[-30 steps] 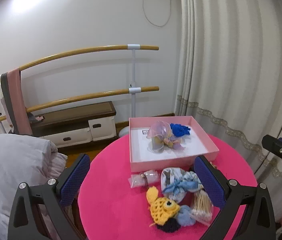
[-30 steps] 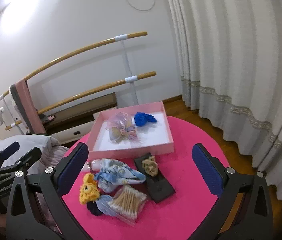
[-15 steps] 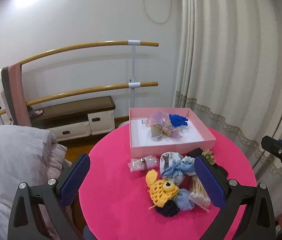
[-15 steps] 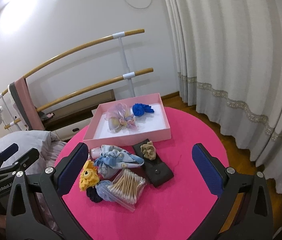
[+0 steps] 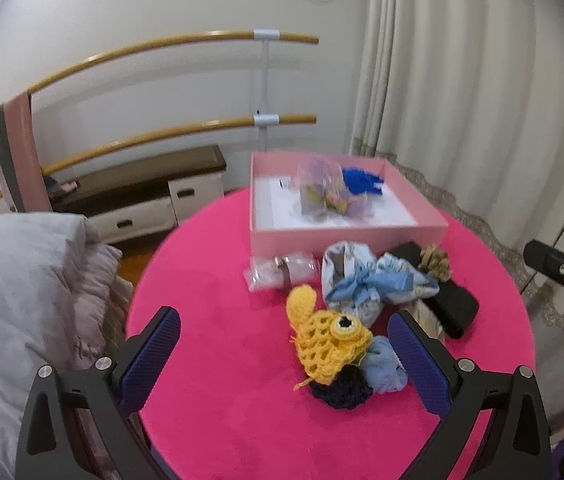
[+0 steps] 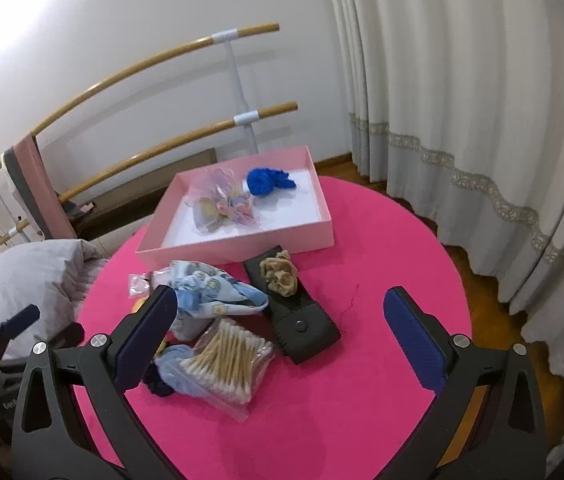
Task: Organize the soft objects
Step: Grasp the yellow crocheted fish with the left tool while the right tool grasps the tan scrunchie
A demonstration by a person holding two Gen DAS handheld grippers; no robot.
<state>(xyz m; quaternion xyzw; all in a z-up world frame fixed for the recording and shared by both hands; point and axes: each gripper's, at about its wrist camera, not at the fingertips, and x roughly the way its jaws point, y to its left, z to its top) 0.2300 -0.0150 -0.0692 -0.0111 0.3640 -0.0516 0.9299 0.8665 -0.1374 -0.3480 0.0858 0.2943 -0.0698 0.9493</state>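
A pink box (image 5: 346,236) (image 6: 241,250) at the far side of the round pink table (image 5: 221,380) (image 6: 382,360) holds a sheer pastel scrunchie (image 6: 221,204) and a blue scrunchie (image 6: 265,180). In front of it lie a light-blue patterned scrunchie (image 5: 366,280) (image 6: 213,292), a tan scrunchie (image 6: 279,274) on a black case (image 6: 302,320), a yellow crochet fish (image 5: 328,340), a pale-blue scrunchie (image 5: 384,366) and a dark one (image 5: 340,390). My left gripper (image 5: 284,360) is open, low over the fish. My right gripper (image 6: 279,336) is open above the case.
A bag of cotton swabs (image 6: 225,364) and a small clear packet (image 5: 282,272) lie among the soft things. A grey quilt (image 5: 21,300) lies left of the table. Wooden rails (image 5: 161,44) and curtains (image 6: 462,100) stand behind.
Both grippers have tilted down and drawn closer to the table. The objects now sit lower and larger between the fingers. Nothing was grasped.
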